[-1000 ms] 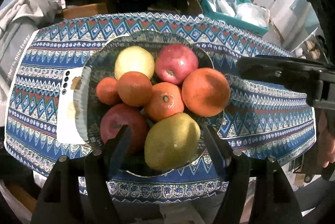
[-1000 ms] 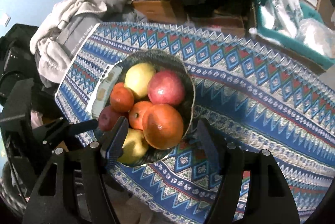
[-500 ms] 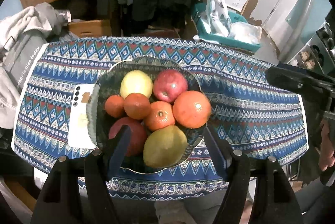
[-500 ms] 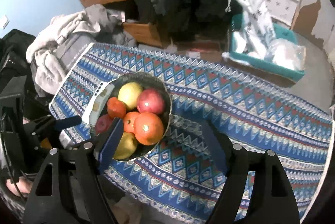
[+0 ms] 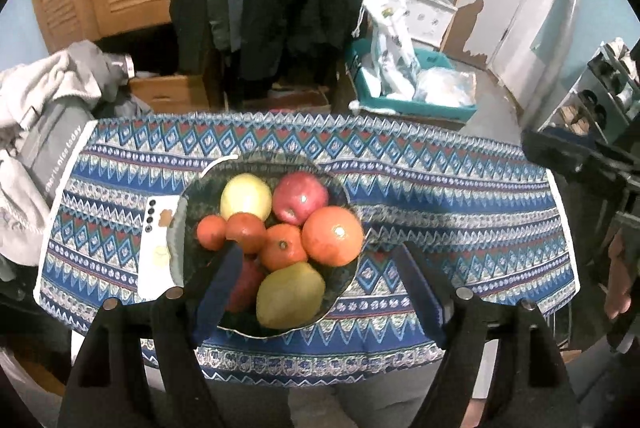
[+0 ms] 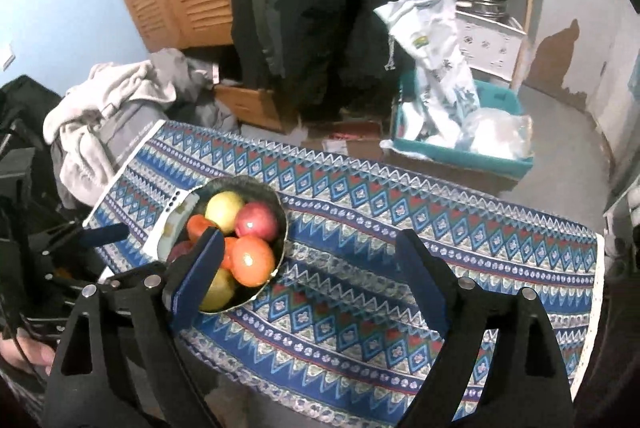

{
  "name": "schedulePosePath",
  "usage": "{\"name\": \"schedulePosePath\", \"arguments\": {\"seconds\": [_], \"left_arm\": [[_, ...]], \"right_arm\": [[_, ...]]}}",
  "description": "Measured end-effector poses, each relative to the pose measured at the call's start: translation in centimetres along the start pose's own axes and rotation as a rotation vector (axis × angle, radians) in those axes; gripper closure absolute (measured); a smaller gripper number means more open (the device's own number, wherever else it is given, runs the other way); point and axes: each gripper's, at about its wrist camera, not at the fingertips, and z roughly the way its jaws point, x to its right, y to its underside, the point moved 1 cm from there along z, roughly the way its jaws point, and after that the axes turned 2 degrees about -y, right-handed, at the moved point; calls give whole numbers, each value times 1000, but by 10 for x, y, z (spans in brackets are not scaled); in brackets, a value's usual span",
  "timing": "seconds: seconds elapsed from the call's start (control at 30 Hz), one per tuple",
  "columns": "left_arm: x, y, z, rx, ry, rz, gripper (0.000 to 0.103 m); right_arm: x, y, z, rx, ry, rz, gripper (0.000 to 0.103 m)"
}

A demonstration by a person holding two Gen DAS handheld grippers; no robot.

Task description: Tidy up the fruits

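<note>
- Fruits piled in dark bowl on patterned cloth, left of centre; heap looks complete, so task judged near done
- Left gripper and right gripper: jaws opening, nothing between, both above the table
- Left view alone shows every fruit; right view shows bare cloth beside

A dark bowl stands on the left part of the patterned cloth. It is full: big orange, red apple, yellow apple, pear, small oranges.
</note>
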Motion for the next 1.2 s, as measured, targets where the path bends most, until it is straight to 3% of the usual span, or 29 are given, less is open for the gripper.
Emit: {"name": "schedulePosePath", "arguments": {"seconds": [0.07, 0.13, 0.37, 0.5, 1.2], "left_arm": [[5, -4, -8, 26, 9, 4, 22], [11, -8, -18, 60, 8, 11, 15], [28, -17, -38, 144, -49, 51, 8], [34, -21, -38, 146, -87, 67, 2], [38, -23, -34, 123, -170, 58, 2]], "right_arm": [[4, 2, -8, 26, 15, -2, 16], [7, 3, -13, 46, 41, -13, 16], [25, 9, -27, 75, 52, 14, 15], [36, 14, -28, 69, 57, 25, 15], [46, 23, -33, 67, 68, 30, 15]]}}
